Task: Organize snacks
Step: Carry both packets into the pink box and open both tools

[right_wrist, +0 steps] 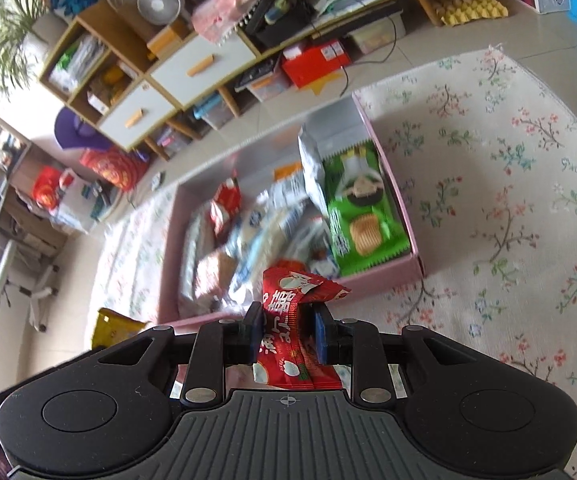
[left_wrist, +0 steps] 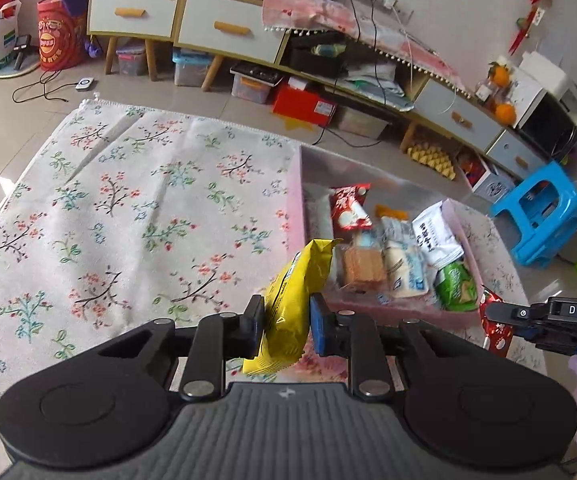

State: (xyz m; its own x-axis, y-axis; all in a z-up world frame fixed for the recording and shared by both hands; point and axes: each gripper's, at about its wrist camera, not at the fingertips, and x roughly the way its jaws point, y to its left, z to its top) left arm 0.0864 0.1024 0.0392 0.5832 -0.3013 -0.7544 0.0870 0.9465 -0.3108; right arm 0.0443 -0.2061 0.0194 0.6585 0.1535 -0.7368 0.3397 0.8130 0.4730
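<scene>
My left gripper (left_wrist: 286, 326) is shut on a yellow snack bag (left_wrist: 292, 300), held upright above the floral rug just left of the pink box (left_wrist: 392, 307). My right gripper (right_wrist: 286, 330) is shut on a red snack packet (right_wrist: 288, 320), hanging over the box's near wall (right_wrist: 192, 322). The right gripper's finger and the red packet (left_wrist: 496, 320) also show at the right edge of the left wrist view. The box holds several packets: a red one (left_wrist: 348, 206), a biscuit pack (left_wrist: 362, 266), white-blue ones and a green cracker bag (right_wrist: 358, 216). The yellow bag (right_wrist: 114, 330) peeks in at lower left of the right wrist view.
The floral rug (left_wrist: 128, 208) spreads wide to the left of the box. Behind it stand a low cabinet (left_wrist: 224, 28) with drawers, storage bins and a red box (left_wrist: 302, 104) underneath. A blue plastic stool (left_wrist: 544, 212) sits at the right, with cables across the tiled floor.
</scene>
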